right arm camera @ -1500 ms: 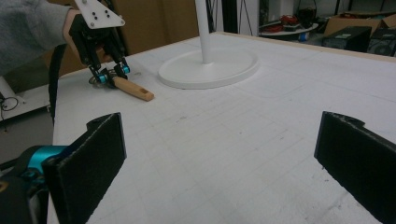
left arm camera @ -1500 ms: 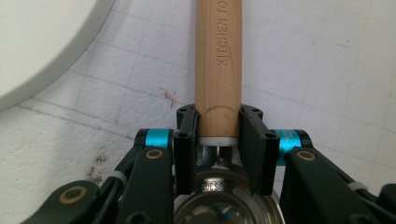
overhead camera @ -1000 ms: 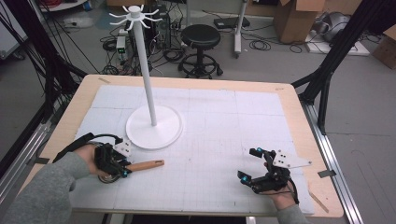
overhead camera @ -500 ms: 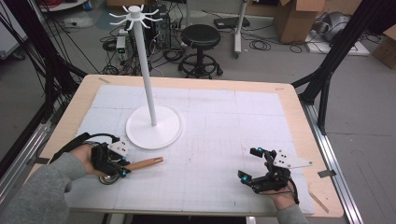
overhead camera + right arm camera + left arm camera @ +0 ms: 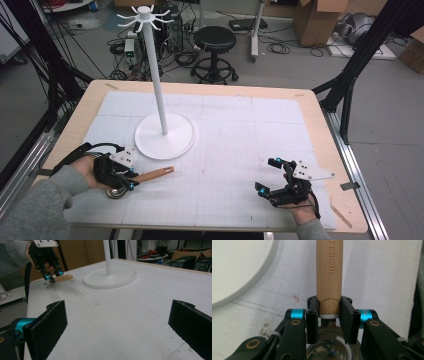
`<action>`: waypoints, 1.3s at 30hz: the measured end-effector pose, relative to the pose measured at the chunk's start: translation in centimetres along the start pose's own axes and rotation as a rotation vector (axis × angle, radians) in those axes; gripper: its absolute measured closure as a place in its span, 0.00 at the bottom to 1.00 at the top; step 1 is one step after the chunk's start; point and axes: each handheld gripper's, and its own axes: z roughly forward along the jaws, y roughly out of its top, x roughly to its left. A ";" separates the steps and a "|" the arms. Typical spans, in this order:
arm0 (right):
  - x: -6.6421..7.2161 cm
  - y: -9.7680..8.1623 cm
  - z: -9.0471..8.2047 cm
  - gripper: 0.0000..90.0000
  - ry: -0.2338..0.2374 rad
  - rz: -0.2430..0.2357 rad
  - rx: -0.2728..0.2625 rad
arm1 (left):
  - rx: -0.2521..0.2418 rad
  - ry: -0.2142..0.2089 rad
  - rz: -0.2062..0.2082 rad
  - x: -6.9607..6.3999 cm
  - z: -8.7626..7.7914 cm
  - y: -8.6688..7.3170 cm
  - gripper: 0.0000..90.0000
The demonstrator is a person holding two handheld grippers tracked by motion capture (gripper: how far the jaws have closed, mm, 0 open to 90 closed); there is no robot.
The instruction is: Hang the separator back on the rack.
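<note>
Left gripper is clamping the wooden-handled utensil on the bench; right gripper is resting wide open, empty.

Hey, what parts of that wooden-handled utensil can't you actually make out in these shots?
- Metal head: left gripper view, blurred and tucked behind the left gripper; its kind is unclear.
- Wooden handle: top edge cuts off its far end and the stamped lettering.
- High view: head mostly under that gripper.
- Right gripper view: utensil too small.
</note>
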 end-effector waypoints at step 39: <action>0.0 0.0 0.0 0.01 0.000 -0.001 0.000 | -0.474 0.131 -0.226 -1.4 -2.3 -2.5 0.77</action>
